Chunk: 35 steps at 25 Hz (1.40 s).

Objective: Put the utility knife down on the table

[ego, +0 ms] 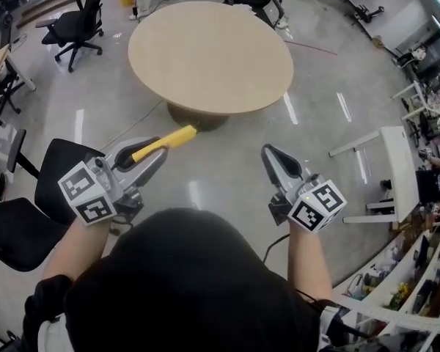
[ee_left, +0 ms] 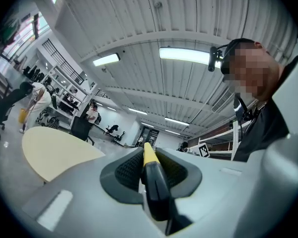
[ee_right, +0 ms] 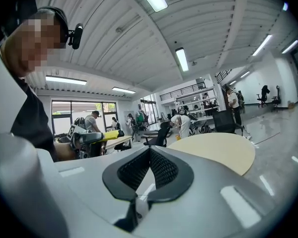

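Note:
My left gripper (ego: 152,156) is shut on the yellow and black utility knife (ego: 163,142), whose yellow end sticks out past the jaws toward the round table (ego: 210,53). In the left gripper view the knife (ee_left: 152,175) lies clamped between the black pads, with the table (ee_left: 52,150) ahead at the left. My right gripper (ego: 276,160) is shut with nothing between its pads, held short of the table's near edge. In the right gripper view its jaws (ee_right: 150,166) meet, the table (ee_right: 216,150) lies ahead at the right, and the left gripper with the knife (ee_right: 97,136) shows at the left.
Black office chairs stand behind the table (ego: 73,24) and at my left (ego: 55,174). A white desk (ego: 392,167) and shelving (ego: 418,284) are at the right. Shiny grey floor lies between me and the table's pedestal base (ego: 198,117).

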Available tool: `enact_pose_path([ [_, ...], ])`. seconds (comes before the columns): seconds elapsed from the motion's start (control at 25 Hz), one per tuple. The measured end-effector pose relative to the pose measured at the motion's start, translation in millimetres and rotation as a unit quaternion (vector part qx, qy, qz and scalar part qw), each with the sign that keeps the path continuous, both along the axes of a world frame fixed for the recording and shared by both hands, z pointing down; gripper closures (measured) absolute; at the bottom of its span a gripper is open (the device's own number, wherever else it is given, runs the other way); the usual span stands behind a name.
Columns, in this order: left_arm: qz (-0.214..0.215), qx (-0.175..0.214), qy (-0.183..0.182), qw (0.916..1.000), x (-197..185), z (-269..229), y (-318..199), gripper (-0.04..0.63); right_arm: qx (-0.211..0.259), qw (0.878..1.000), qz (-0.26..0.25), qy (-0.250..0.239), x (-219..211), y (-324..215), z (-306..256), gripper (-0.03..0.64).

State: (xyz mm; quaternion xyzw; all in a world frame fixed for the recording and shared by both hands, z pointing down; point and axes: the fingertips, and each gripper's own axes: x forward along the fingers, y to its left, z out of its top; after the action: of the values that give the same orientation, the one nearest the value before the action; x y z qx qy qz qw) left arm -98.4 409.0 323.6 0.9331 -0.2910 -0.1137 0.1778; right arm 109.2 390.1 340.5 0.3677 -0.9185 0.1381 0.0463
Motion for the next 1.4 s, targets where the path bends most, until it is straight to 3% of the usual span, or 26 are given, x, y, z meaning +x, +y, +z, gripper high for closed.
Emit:
enact_pose_path([
  [0.24,0.008,0.001,0.0,1.0,-33,4,-62,0.522,-0.006,1.0,0.013,-0.002,-28,-56,9,0.601],
  [0.4,0.004,-0.005,0.003,1.0,-33,13,-93,0.522,-0.01,1.0,0.012,-0.001,-26,-87,16,0.601],
  [0.8,-0.043,-0.006,-0.003,0.999,40,14,-168,0.522,-0.009,0.999,-0.031,-0.014,47,-181,21,0.601],
  [1.04,-0.093,-0.003,-0.012,0.9956,121,-3,-220,0.522,-0.004,0.997,-0.08,-0.02,126,-257,6,0.601],
  [1.4,-0.122,0.0,-0.021,0.9924,125,3,-228,0.522,-0.004,0.993,-0.113,-0.023,123,-283,16,0.601],
])
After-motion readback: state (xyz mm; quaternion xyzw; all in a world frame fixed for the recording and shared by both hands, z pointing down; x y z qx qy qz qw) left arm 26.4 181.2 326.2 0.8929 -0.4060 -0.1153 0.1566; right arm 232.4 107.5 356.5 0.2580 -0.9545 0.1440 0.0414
